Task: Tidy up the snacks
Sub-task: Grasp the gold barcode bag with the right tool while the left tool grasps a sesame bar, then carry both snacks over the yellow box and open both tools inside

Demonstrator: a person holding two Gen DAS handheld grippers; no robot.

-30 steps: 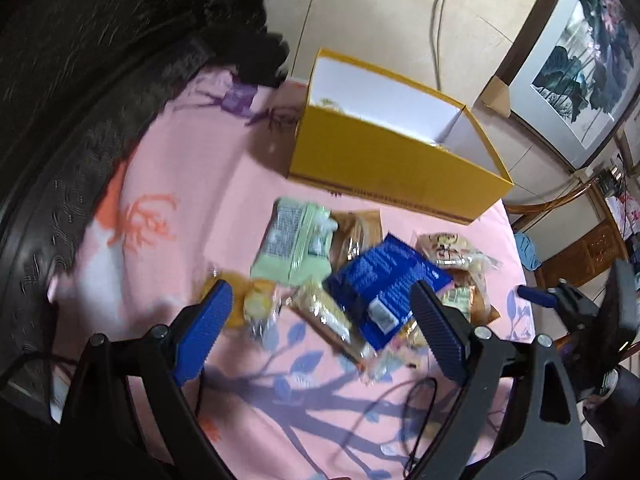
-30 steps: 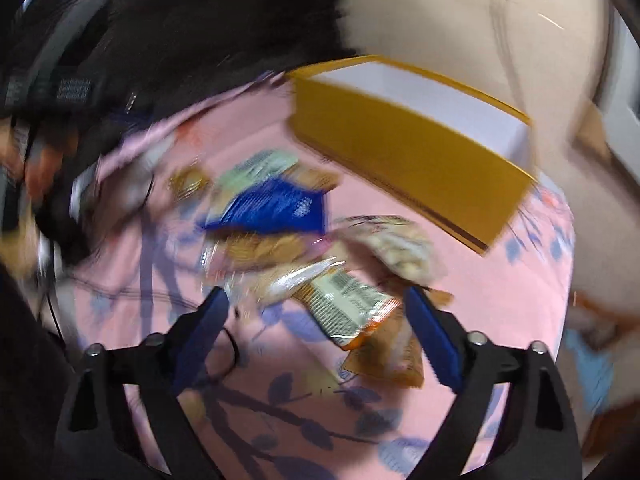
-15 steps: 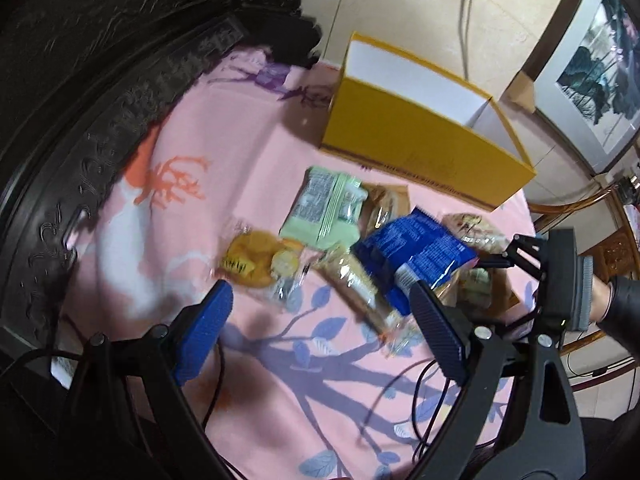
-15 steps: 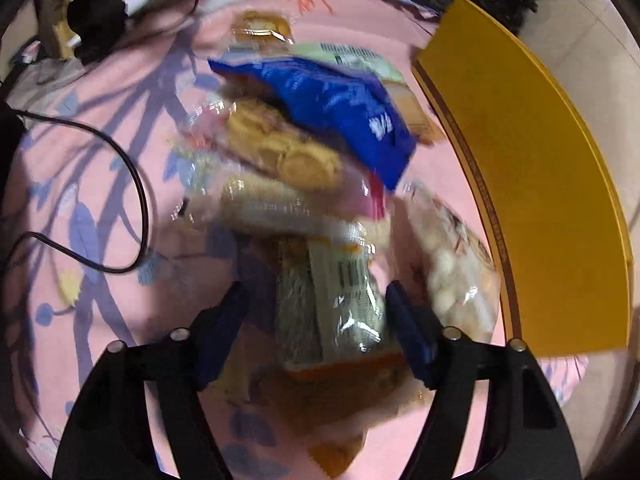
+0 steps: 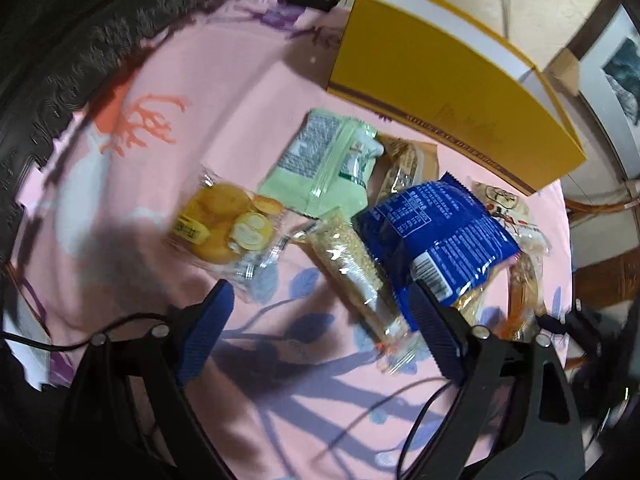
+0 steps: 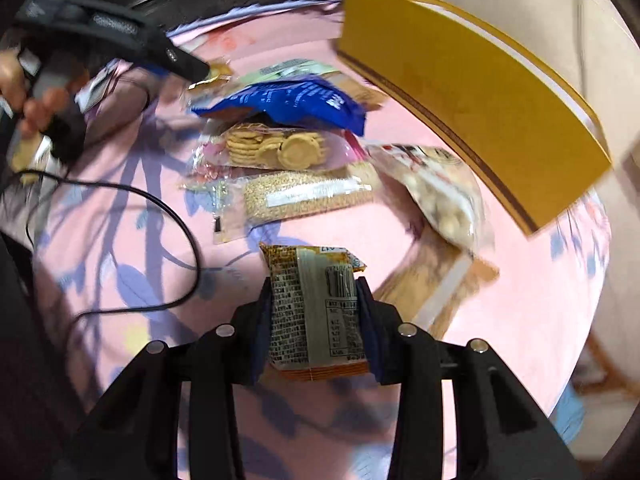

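At lower centre of the right wrist view, the right gripper [image 6: 314,312] has just closed its jaws onto an orange-edged foil snack packet [image 6: 314,312], lifted clear of the pink floral-clothed worktop [image 6: 500,320]. The left gripper [image 5: 320,320] hangs with jaws wide apart and empty over the sesame bar in clear wrap [image 5: 352,268], with the yellow cardboard box [image 5: 448,92] at upper right.

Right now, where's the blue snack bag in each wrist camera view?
Left wrist: the blue snack bag lies right of centre, just above the left gripper's right finger.
Right wrist: it lies upper centre, partly over the round biscuits.
Shared landmark: the yellow box, beyond the bag in both.
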